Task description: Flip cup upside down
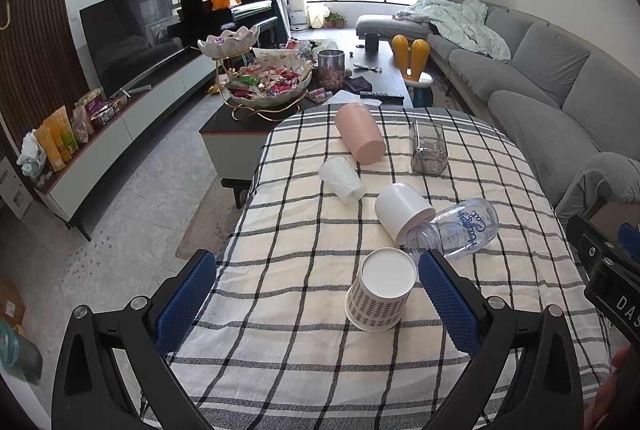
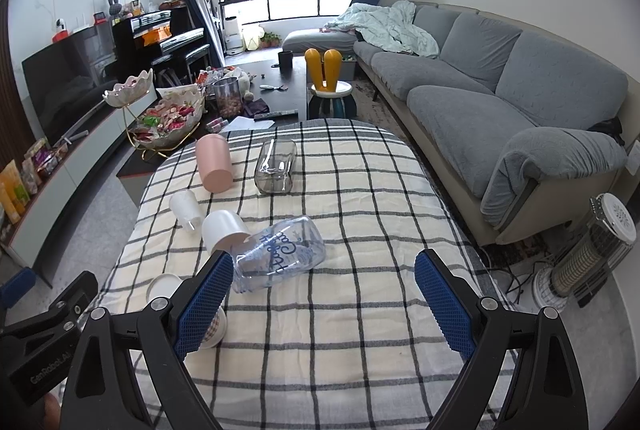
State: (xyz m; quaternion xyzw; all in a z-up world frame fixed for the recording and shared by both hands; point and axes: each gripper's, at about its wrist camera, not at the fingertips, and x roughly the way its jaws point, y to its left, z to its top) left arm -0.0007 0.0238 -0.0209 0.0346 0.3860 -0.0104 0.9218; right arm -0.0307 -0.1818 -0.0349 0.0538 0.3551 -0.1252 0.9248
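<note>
A plaid paper cup stands upside down on the checked tablecloth, between my left gripper's fingers, nearer the right one. My left gripper is open and holds nothing. In the right wrist view the same cup is partly hidden behind my right gripper's left finger. My right gripper is open and empty above the cloth. A clear printed cup, a white cup, a small white cup, a pink cup and a clear grey cup lie on their sides.
A grey sofa runs along the right. A dark coffee table with a snack bowl stand lies beyond the table's far edge. A TV and low cabinet stand at left. A heater stands on the floor at right.
</note>
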